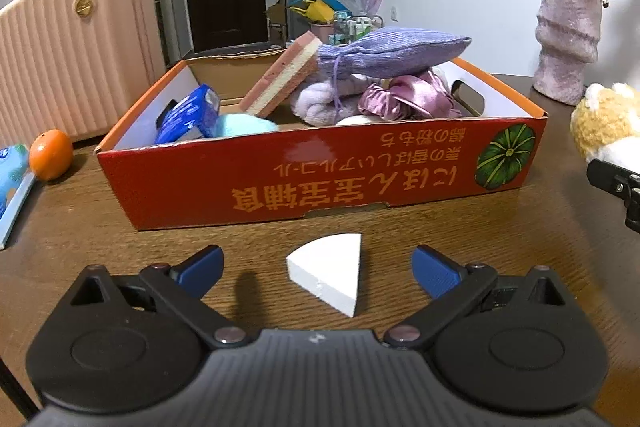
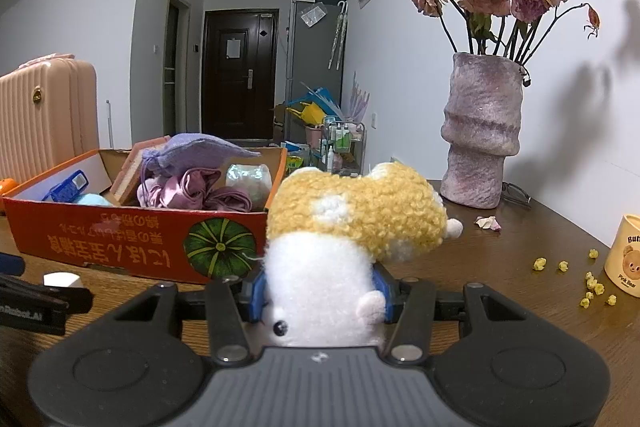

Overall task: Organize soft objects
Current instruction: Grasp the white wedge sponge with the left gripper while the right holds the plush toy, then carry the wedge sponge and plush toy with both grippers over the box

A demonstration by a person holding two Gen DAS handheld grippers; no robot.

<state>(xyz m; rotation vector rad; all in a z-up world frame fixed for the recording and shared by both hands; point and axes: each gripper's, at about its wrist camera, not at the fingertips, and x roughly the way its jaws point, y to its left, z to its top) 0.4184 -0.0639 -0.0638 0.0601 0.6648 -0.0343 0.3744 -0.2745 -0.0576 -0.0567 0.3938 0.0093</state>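
A red cardboard box [image 1: 304, 175] stands on the wooden table, holding a purple pouch [image 1: 392, 51], a pink sponge [image 1: 284, 75], pink satin scrunchies [image 1: 408, 97] and a blue packet [image 1: 188, 117]. A white wedge-shaped sponge [image 1: 330, 269] lies on the table in front of the box, between the fingers of my open left gripper [image 1: 318, 269]. My right gripper [image 2: 320, 291] is shut on a yellow and white plush toy [image 2: 344, 239], held right of the box [image 2: 132, 239]. The toy also shows at the right edge of the left wrist view [image 1: 608, 123].
A purple vase [image 2: 480, 131] with dried roses stands at the back right. A cream cup [image 2: 626, 255] and scattered yellow bits [image 2: 588, 279] lie on the right. An orange [image 1: 50, 155] and a blue book [image 1: 12, 183] lie left of the box. A pink suitcase [image 1: 72, 47] stands behind.
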